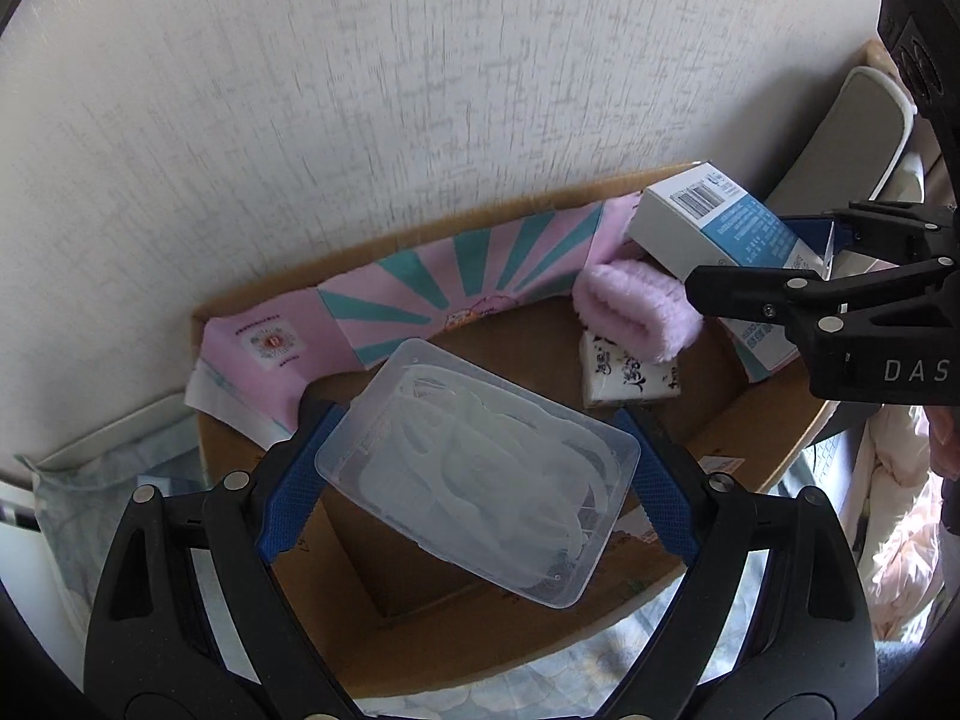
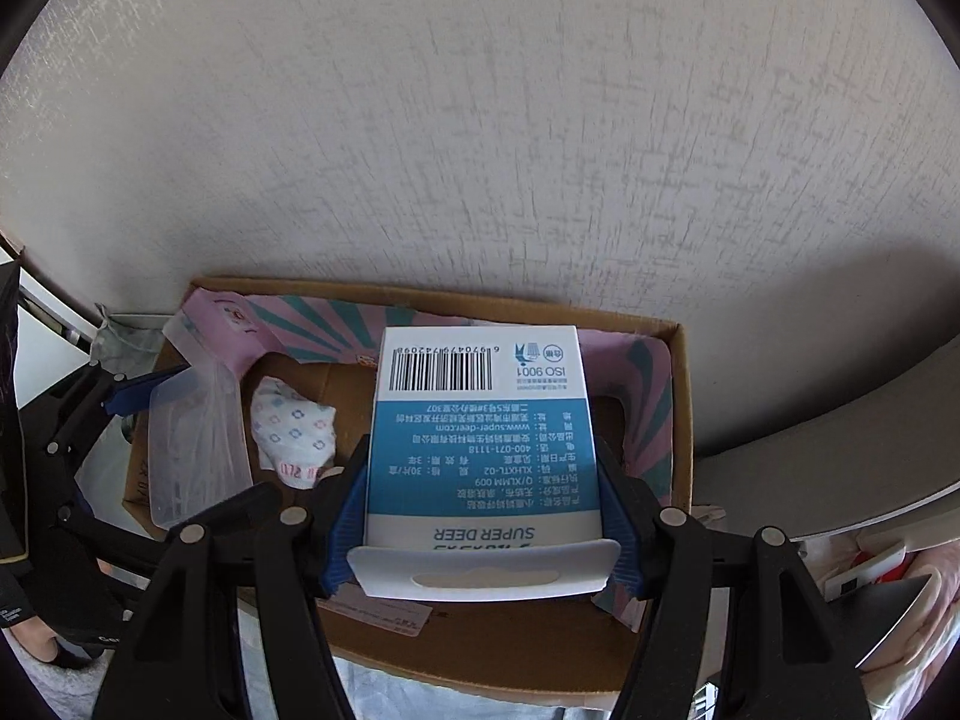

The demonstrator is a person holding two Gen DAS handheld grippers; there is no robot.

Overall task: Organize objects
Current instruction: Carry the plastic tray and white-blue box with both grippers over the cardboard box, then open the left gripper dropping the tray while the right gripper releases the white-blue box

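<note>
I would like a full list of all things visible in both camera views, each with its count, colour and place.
cardboard box: one, brown, open, against the wall.
pink paper liner: one, pink with teal rays, along the box's back wall.
clear plastic case: one, transparent with white contents, held over the box.
blue-white carton: one, white and blue with barcode, held over the box.
fluffy pink roll: one, pink, inside the box on the tissue pack.
tissue pack: one, white with print, on the box floor.
wall: white, textured, behind.
left tool: black, blue pads, shut on the case.
right tool: black, blue pads, shut on the carton.
</note>
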